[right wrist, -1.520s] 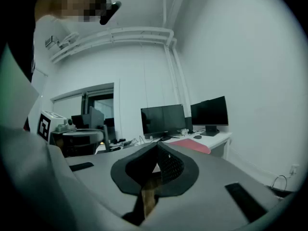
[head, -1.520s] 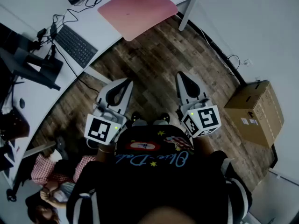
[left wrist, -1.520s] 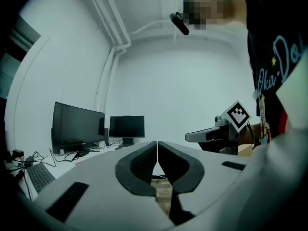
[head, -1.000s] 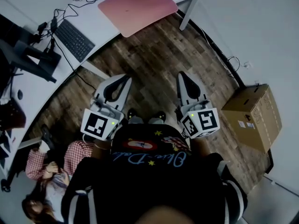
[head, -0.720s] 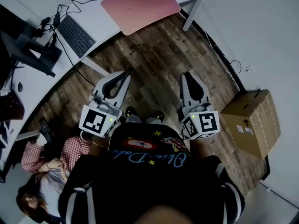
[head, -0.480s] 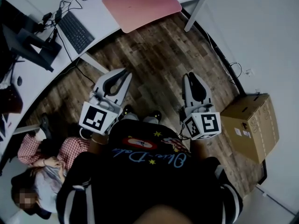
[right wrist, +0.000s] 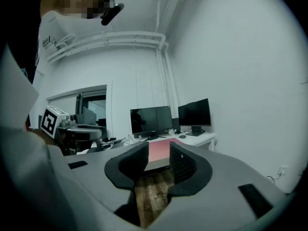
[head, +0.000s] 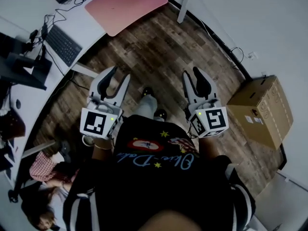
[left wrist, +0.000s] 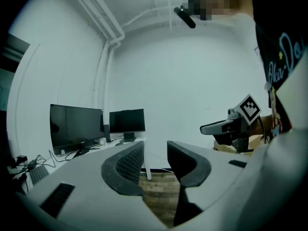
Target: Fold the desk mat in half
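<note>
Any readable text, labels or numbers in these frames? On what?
"Blue D…", probably: pale script on the person's shirt, upside down, rest unclear.
Cardboard box labels: too small to read.
Marker cubes: square patterns, no words.

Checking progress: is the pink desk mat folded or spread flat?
Spread flat: the desk mat lies as one single sheet on the desk, no fold showing.
</note>
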`<state>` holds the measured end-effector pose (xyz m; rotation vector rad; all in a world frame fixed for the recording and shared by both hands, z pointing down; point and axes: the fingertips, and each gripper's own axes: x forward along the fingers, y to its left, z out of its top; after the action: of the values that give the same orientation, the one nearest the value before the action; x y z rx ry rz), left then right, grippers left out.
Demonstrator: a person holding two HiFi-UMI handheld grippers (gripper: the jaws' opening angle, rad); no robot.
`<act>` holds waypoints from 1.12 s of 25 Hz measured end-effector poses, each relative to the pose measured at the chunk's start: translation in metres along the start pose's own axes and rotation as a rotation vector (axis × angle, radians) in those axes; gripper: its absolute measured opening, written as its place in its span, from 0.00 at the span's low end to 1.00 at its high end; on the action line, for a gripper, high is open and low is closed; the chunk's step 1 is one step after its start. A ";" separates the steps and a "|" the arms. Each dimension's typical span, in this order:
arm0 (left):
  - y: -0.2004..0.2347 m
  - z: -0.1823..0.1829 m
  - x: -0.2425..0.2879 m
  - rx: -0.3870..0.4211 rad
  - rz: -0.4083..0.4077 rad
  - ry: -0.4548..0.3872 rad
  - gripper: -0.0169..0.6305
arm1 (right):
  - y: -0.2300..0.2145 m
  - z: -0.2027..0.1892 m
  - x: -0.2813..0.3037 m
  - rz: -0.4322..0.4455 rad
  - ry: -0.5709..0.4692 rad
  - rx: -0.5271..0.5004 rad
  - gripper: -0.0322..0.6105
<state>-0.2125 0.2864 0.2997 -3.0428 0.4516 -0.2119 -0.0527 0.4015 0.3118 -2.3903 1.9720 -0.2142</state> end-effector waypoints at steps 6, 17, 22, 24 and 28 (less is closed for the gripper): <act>-0.001 -0.004 0.046 0.038 -0.048 0.013 0.23 | -0.036 0.001 0.000 -0.077 0.006 -0.019 0.21; 0.030 0.000 0.144 0.120 -0.080 0.026 0.25 | -0.100 0.016 0.054 -0.129 0.022 -0.056 0.22; 0.060 -0.004 0.185 0.202 -0.040 0.056 0.26 | -0.125 0.021 0.102 -0.111 0.034 -0.067 0.22; 0.075 -0.008 0.196 0.232 -0.020 0.080 0.26 | -0.129 0.022 0.125 -0.094 0.042 -0.073 0.22; 0.114 -0.025 0.208 0.239 0.026 0.123 0.27 | -0.126 0.021 0.177 -0.047 0.060 -0.100 0.22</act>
<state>-0.0514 0.1152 0.3420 -2.7986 0.4379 -0.4218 0.1059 0.2512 0.3202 -2.5230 1.9994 -0.1957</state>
